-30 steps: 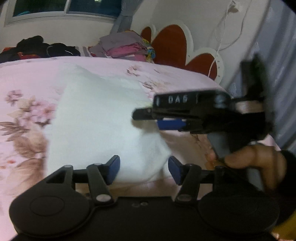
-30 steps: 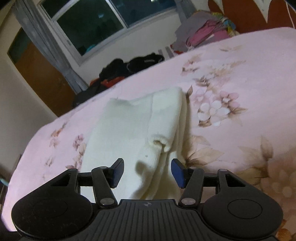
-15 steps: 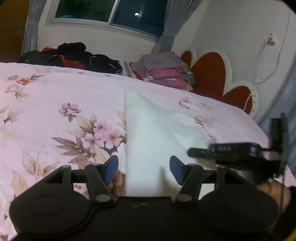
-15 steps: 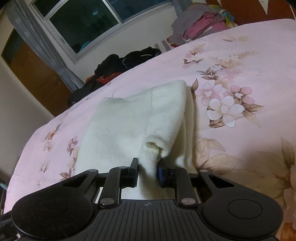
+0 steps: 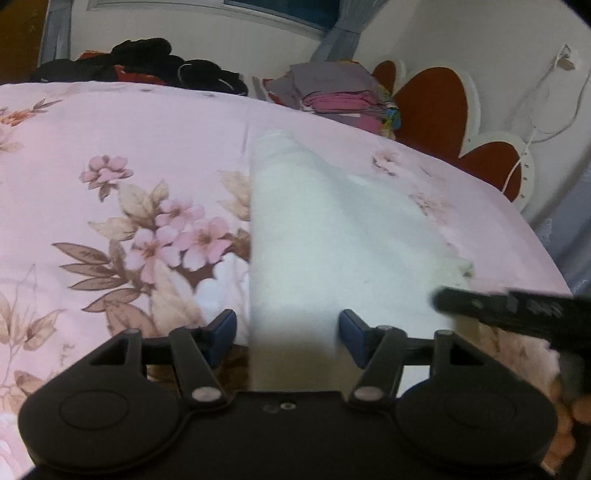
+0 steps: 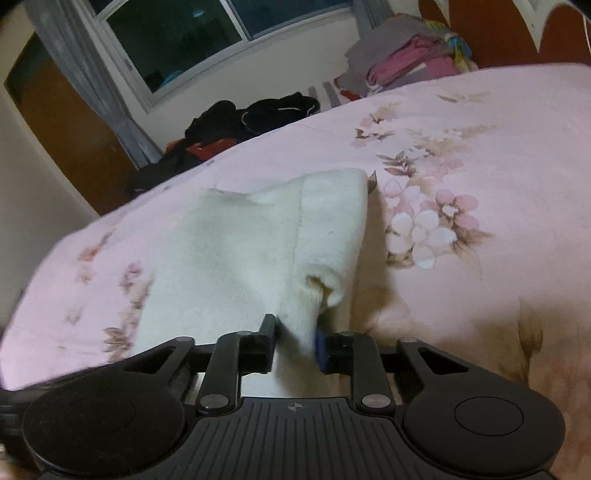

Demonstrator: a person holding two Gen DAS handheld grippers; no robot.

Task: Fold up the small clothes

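Right gripper [image 6: 295, 341] pinches the cream knitted garment's [image 6: 258, 251] near edge, jaws easing apart; left gripper [image 5: 286, 332] gapes, unclenched, straddling cloth at lower centre; clamp there before lifting evenly.

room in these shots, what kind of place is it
Most likely a home bedroom: a bed with a pink floral sheet, a red and white petal-shaped headboard, and a stack of folded clothes beside a curtained window.

The white garment [image 5: 332, 258]'s near edge is hidden behind the left hand-held gripper [image 5: 287, 334], and the person's hand [image 5: 563, 424] is cut off at the frame's edge.
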